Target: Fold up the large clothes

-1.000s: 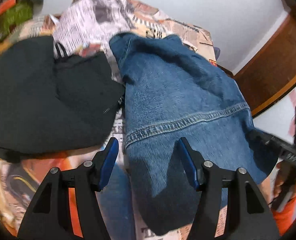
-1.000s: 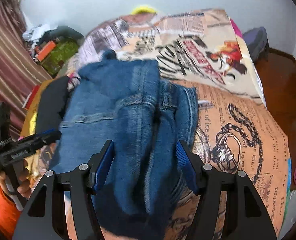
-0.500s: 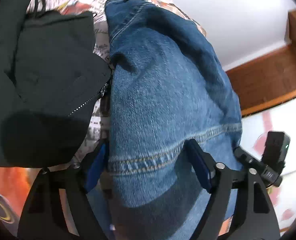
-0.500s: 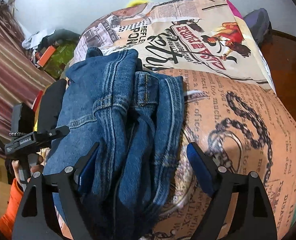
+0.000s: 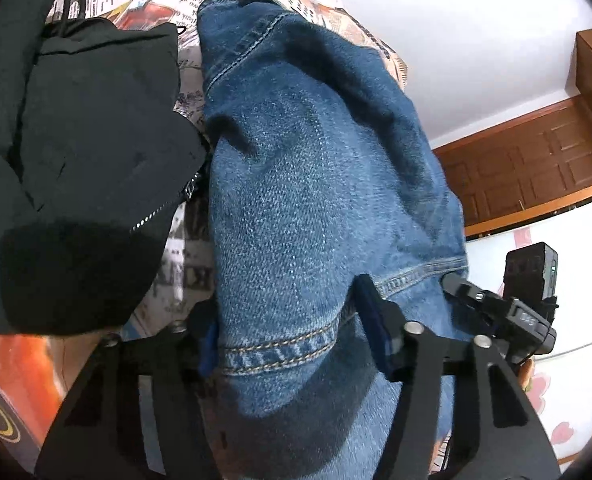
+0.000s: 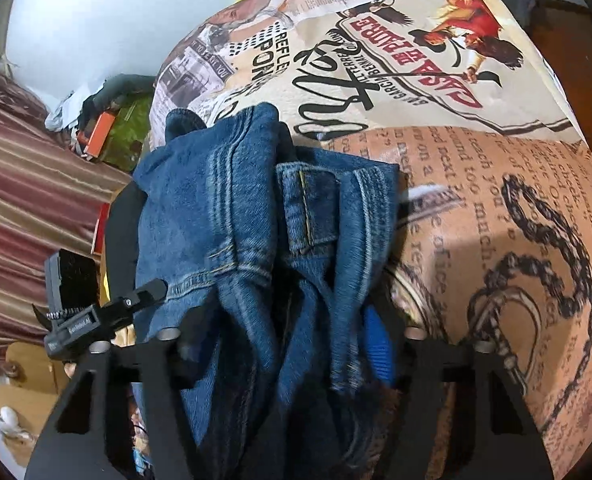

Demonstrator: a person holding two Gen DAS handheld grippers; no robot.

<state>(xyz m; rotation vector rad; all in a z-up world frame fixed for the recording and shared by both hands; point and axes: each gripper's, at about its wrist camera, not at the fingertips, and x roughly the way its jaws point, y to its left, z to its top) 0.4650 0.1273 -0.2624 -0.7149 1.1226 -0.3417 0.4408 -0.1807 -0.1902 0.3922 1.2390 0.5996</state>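
A folded blue denim garment (image 5: 316, 184) lies on a bed with a printed cover. My left gripper (image 5: 292, 332) straddles its near end, one finger on each side of the thick denim, jaws wide. In the right wrist view the denim (image 6: 256, 220) shows bunched folds and a belt loop. My right gripper (image 6: 284, 348) also straddles the bundle, jaws wide, the blue pads (image 6: 378, 344) pressed against the cloth. Each gripper appears in the other's view: the right one (image 5: 496, 304) and the left one (image 6: 108, 312).
A black jacket (image 5: 76, 152) lies left of the denim, touching it. The printed bed cover (image 6: 476, 200) stretches to the right. A striped curtain (image 6: 24, 200) and clutter (image 6: 108, 128) stand at the left. A wooden door (image 5: 536, 168) is behind.
Both grippers have moved forward and down onto the denim, so the bundle now fills the space between their fingers. The jaws have stayed wide.
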